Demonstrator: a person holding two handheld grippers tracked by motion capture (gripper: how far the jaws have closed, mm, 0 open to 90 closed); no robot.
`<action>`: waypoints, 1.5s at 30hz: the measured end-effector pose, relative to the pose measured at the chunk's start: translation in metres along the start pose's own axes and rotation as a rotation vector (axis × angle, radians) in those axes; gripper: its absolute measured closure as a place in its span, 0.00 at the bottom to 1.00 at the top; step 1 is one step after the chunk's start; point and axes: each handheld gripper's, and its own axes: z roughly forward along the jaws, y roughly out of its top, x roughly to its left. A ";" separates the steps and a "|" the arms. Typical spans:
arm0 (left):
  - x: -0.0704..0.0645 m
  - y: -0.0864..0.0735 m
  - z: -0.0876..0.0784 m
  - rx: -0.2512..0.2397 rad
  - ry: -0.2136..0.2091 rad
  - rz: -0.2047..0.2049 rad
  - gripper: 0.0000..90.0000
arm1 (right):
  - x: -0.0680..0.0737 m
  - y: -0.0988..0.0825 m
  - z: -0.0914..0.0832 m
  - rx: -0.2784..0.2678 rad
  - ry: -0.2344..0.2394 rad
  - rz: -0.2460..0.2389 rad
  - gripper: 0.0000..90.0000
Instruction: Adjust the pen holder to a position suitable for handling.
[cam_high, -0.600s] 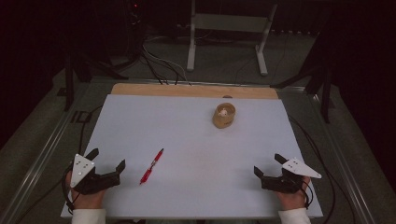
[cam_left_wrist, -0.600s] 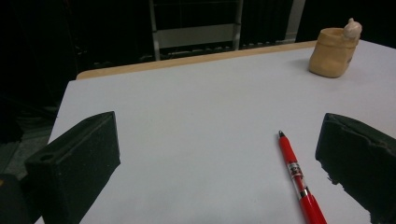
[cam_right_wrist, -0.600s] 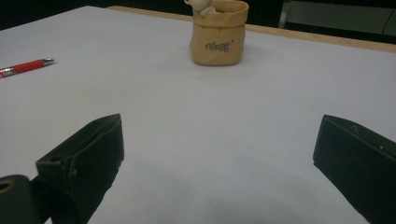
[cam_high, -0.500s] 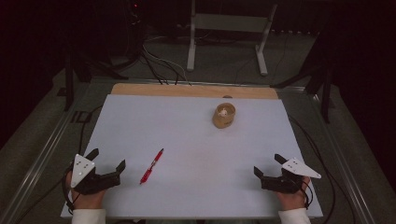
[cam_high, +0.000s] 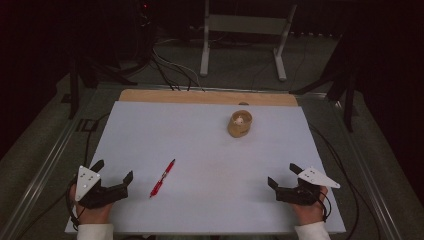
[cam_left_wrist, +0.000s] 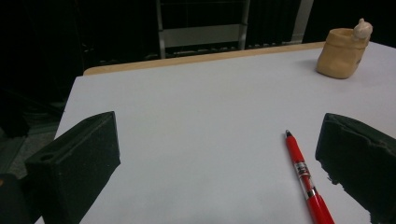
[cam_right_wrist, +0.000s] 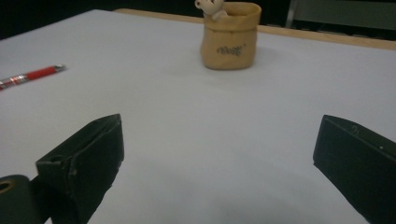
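A red pen lies on the white sheet, tip pointing away from me. My left gripper rests at the front left, just left of the pen, open with nothing between its jaws. In the left gripper view the pen lies close to the right jaw. A tan pouch-shaped holder with a small white figure in it stands far back, right of centre. My right gripper sits at the front right, open and empty. In the right gripper view the holder is straight ahead and the pen far left.
A bare wooden strip runs along the table's far edge. Beyond it are a metal stand and cables on the dark floor. A metal rail borders the table on the left.
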 end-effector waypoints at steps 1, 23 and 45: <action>0.000 0.000 0.000 0.002 0.001 0.001 0.00 | 0.001 0.002 0.001 -0.001 0.004 0.000 0.03; -0.002 -0.001 0.002 0.013 -0.008 0.010 0.00 | 0.006 0.068 0.062 0.013 0.071 -0.050 0.03; -0.003 -0.002 0.002 0.017 -0.014 0.009 0.00 | 0.008 0.119 0.145 0.077 0.086 -0.082 0.03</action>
